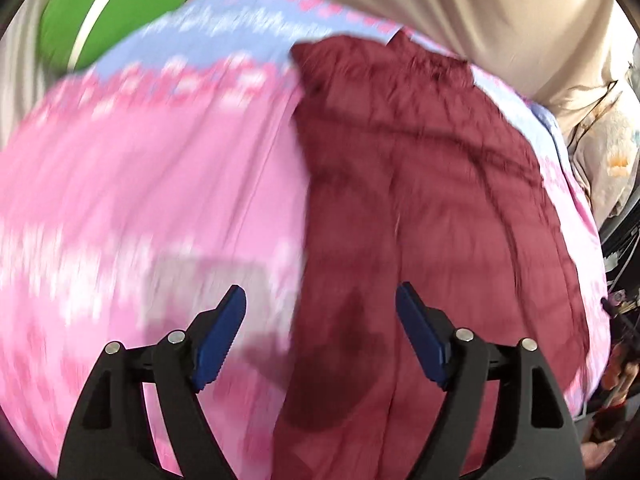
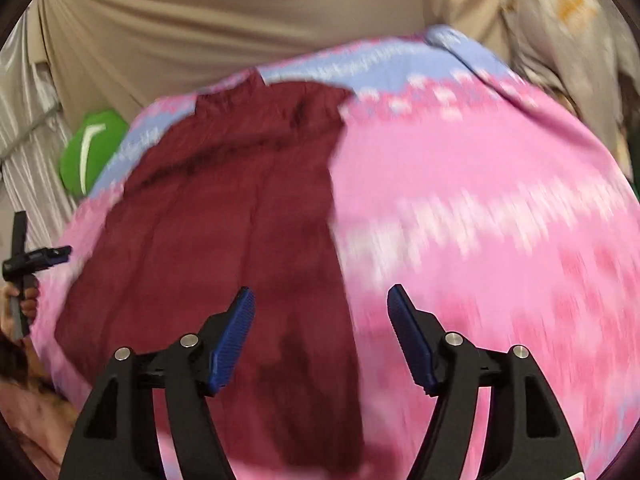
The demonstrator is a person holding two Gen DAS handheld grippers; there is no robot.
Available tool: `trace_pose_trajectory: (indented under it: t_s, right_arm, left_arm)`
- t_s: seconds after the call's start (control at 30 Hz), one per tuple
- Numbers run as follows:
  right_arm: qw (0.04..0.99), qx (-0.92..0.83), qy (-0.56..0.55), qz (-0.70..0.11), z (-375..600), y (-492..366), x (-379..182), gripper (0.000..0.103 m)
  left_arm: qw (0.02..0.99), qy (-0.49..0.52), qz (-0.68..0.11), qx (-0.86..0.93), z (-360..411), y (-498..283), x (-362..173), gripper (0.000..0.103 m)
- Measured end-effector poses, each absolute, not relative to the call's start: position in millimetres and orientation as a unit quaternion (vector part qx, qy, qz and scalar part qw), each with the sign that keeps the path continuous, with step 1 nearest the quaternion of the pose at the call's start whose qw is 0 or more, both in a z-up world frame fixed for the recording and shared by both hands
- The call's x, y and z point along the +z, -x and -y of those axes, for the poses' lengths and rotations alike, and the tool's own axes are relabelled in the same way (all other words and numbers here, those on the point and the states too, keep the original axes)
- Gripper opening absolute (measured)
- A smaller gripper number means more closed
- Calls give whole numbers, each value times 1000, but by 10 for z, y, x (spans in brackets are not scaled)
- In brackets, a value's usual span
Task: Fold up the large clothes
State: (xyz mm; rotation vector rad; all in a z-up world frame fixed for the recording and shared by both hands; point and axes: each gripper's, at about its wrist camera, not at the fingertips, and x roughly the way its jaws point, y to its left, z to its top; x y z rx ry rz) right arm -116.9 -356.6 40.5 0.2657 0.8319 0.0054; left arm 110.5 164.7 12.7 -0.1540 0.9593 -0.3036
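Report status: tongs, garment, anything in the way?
Left tongs open, empty. Right tongs open, empty. Maroon garment lying loose on pink bedspread, folded lengthwise. Green cushion at far edge, off the garment.

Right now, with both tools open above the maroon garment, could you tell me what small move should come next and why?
Probably lower both tools to the garment's near end and grip it for another fold. The left tool and right tool stand open with nothing between the fingers, and the maroon garment lies as one long strip on the pink bedcover, so it still looks too long.
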Motion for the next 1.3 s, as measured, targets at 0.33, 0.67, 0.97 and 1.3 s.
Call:
trace_pose_trajectory:
  t_s: [0.33, 0.67, 0.97, 1.3]
  right_arm:
    - [869, 37, -264, -417, 3611, 1838, -146, 71]
    - [872, 24, -300, -385, 3447, 1701, -186, 6]
    - [944, 58, -252, -205, 3256, 2355, 737, 2]
    - [974, 72, -213, -30, 3172, 2923, 1683, 2]
  left_arm:
    - [832, 162, -492, -198, -1784, -318, -288, 82]
    - [843, 156, -464, -223, -1579, -182, -240, 10]
    - [898, 186, -303, -260, -1920, 464, 632, 2]
    - [928, 212, -161, -263, -2150, 850, 1488, 2]
